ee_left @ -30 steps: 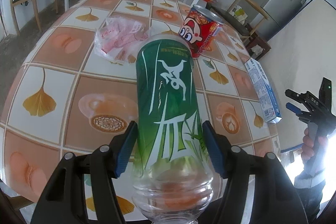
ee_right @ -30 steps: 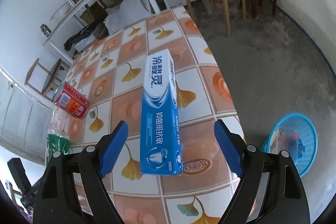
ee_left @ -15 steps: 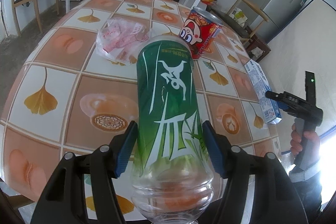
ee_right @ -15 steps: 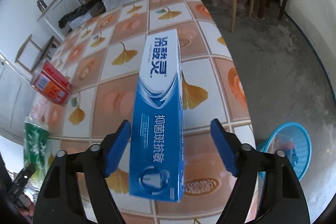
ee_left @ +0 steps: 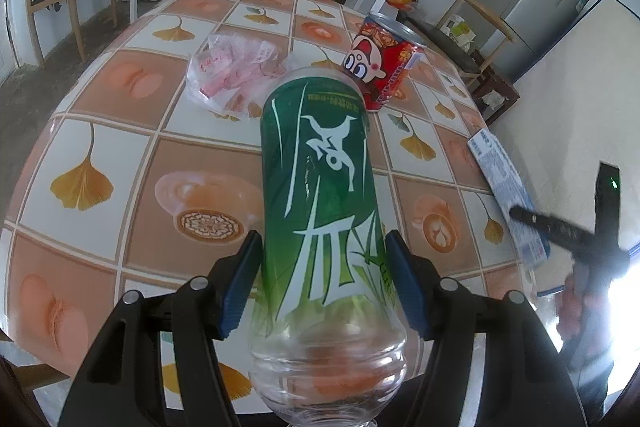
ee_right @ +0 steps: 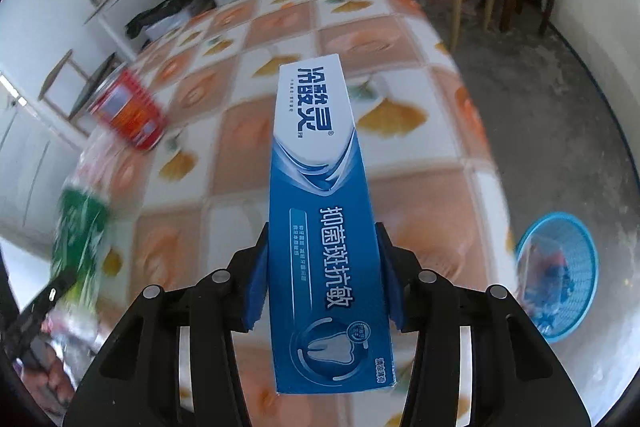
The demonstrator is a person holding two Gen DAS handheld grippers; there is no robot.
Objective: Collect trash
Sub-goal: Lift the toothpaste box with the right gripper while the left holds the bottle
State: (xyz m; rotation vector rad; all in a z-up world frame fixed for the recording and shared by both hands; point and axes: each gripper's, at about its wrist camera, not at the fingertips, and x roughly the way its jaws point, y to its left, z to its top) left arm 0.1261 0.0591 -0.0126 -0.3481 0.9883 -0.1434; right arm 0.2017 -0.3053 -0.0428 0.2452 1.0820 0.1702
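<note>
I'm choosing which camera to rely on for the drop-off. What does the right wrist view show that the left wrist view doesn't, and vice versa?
Only the right wrist view shows the blue basket on the floor and the right gripper, whose jaws have just been closing, against the toothpaste box. Only the left shows the plastic bag and the left gripper clamping the green bottle. Both show the red can, bottle, box and table.

Readable text: Chinese only
Toothpaste box [ee_right: 326,227]: 冷酸灵, 抑菌斑抗敏; green bottle [ee_left: 324,195]: white calligraphy, unreadable; red can [ee_left: 382,65]: illegible.
</note>
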